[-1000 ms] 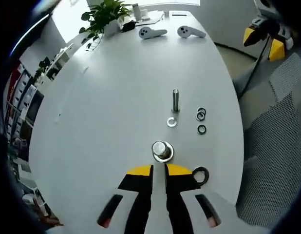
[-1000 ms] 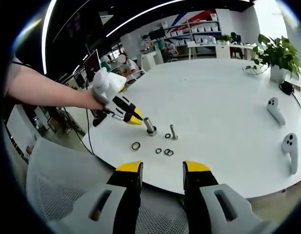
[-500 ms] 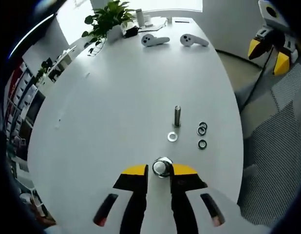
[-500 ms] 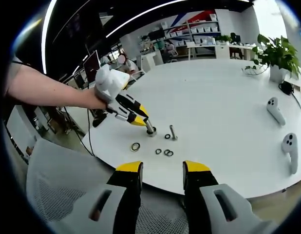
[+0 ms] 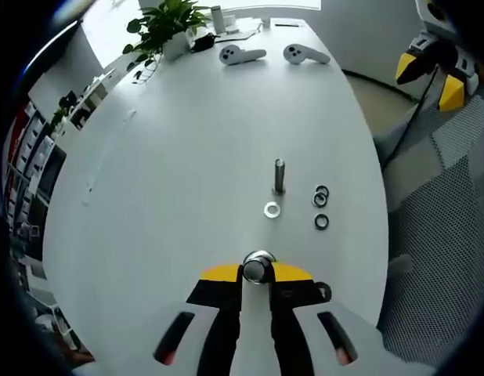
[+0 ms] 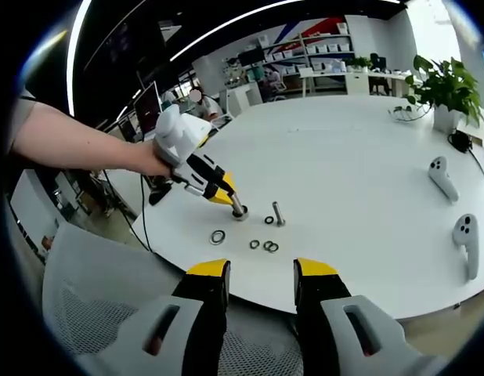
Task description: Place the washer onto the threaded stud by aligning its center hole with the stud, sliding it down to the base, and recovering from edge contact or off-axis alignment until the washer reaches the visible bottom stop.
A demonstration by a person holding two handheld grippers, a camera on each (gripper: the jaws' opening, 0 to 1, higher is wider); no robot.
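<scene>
A short metal stud (image 5: 258, 266) with a round base stands on the white table (image 5: 187, 157), and my left gripper (image 5: 258, 274) is shut on it, one yellow tip on each side. A taller bolt (image 5: 279, 175) stands further out, with a silver washer (image 5: 272, 209) flat in front of it. In the right gripper view a person's hand holds the left gripper (image 6: 224, 193) on the stud (image 6: 239, 210), next to the bolt (image 6: 278, 213) and the washer (image 6: 269, 220). My right gripper (image 6: 261, 274) hangs open off the table's edge, nothing between its jaws.
Black rings (image 5: 321, 196) lie right of the bolt, and a larger ring (image 5: 325, 293) peeks from beside my left jaw. Two white controllers (image 5: 242, 53) and a potted plant (image 5: 165, 23) sit at the far end. A mesh chair (image 6: 109, 313) stands below the table edge.
My left gripper moved forward from just short of the stud, opened around it, then shut on it. The right gripper has stayed still and open.
</scene>
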